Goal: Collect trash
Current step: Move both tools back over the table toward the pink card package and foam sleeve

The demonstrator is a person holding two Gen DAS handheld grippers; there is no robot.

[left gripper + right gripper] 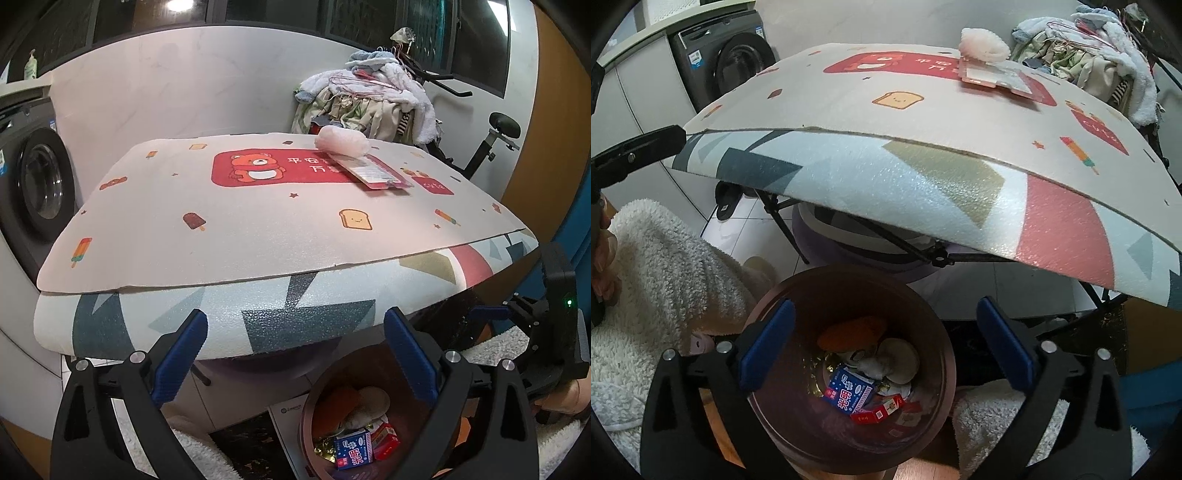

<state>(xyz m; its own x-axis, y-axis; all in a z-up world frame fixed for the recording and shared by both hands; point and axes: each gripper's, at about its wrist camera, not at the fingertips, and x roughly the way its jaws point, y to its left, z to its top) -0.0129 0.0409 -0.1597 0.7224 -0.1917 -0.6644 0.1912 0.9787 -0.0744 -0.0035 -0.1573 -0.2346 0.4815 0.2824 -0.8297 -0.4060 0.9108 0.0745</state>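
A brown round bin [849,271] stands on the floor under the table's front edge. Inside it lie a blue carton [849,393], a red box [882,410], an orange piece [853,330] and crumpled white paper [897,356]. My right gripper [886,343] hangs open above the bin's mouth, with nothing between its blue pads. In the left wrist view my left gripper [295,354] is open and empty at the table's front edge, above the bin [369,369]. On the table's far side lie a pink fluffy puff [341,140] and a flat packaging card [373,171].
A cartoon-print mat [221,206] covers the folding table. A washing machine [37,177] stands at the left, with a laundry pile [369,99] and an exercise bike [491,136] behind the table. A white fleecy sleeve [665,258] fills the left of the right wrist view.
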